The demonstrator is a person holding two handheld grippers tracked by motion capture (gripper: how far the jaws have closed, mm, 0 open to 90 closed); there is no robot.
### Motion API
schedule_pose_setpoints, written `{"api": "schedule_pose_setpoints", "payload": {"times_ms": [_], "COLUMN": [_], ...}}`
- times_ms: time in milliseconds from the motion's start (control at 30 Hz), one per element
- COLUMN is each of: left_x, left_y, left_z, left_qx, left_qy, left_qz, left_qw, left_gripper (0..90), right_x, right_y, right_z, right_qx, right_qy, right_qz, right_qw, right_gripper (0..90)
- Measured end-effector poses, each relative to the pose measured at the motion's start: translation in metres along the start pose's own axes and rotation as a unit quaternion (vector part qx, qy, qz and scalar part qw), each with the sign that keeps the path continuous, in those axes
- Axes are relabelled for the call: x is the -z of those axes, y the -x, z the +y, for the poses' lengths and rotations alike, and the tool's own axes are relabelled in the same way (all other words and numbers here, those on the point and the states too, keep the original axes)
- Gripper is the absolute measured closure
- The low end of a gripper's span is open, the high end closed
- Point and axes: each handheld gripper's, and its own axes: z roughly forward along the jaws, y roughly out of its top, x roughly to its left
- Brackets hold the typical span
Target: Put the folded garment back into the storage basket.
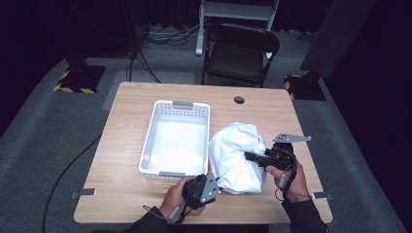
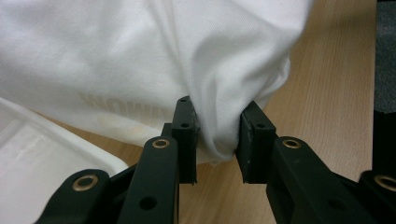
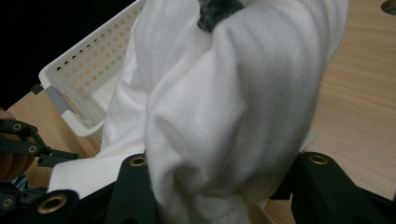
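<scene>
- Basket [image 1: 177, 137]: white, perforated, open side up on the table [image 1: 121, 145]. It sits just to the left of both grippers, its long axis running away from the person. It looks empty as far as can be seen.
- Left gripper [image 1: 210, 186]: at the near right corner of the basket. In the left gripper view its pads [image 2: 186, 133] are clamped on a pinched fold at the lower edge of the white garment [image 2: 140, 60], which bulges up and away from the jaws.
- Garment, position: bunched in a mound on the table [image 2: 336, 107] between the two grippers, right of the basket and touching or overlapping its right rim; which of the two cannot be told.
- Right gripper [image 1: 248, 156]: at the right flank of the mound, pointing left toward the basket. In the right gripper view a thick wad of the garment [image 3: 224, 116] is gripped between its jaws; the pads themselves are buried in fabric.
- Governing relation: the basket [image 3: 88, 79] lies to the left of the held garment, closer to the left gripper. Judgement: the load must travel leftward over the right rim, both ends together.
- Risk, judged: hanging folds could catch the rim.
</scene>
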Motion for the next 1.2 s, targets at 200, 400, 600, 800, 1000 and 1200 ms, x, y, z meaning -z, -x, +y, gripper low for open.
{"api": "schedule_pose_setpoints", "payload": {"times_ms": [200, 400, 600, 800, 1000, 1200], "left_x": [0.010, 0.021, 0.032, 0.042, 0.052, 0.058], "left_y": [-0.008, -0.018, -0.027, -0.033, -0.042, -0.048], "left_z": [0.003, 0.004, 0.003, 0.002, -0.005, -0.014], "left_qx": [0.008, 0.013, 0.016, 0.022, 0.031, 0.046], "left_qy": [0.005, 0.012, 0.015, 0.022, 0.023, 0.021], "left_qz": [0.010, 0.023, 0.036, 0.054, 0.066, 0.077], "left_qw": [0.9999, 0.9996, 0.9991, 0.9981, 0.9970, 0.9957], "left_gripper": [71.3, 71.3, 71.3, 71.3, 71.2, 71.3], "right_x": [-0.002, -0.005, -0.010, -0.017, -0.027, -0.041], "right_y": [-0.006, -0.011, -0.019, -0.027, -0.035, -0.040], "right_z": [0.014, 0.027, 0.042, 0.056, 0.067, 0.074], "right_qx": [0.007, 0.011, 0.020, 0.028, 0.036, 0.039], "right_qy": [0.003, 0.007, 0.009, 0.013, 0.012, 0.008], "right_qz": [0.000, 0.003, 0.005, 0.009, 0.013, 0.019], "right_qw": [1.0000, 0.9999, 0.9997, 0.9995, 0.9992, 0.9990], "right_gripper": [57.2, 57.2, 57.2, 57.2, 57.2, 57.2]}}
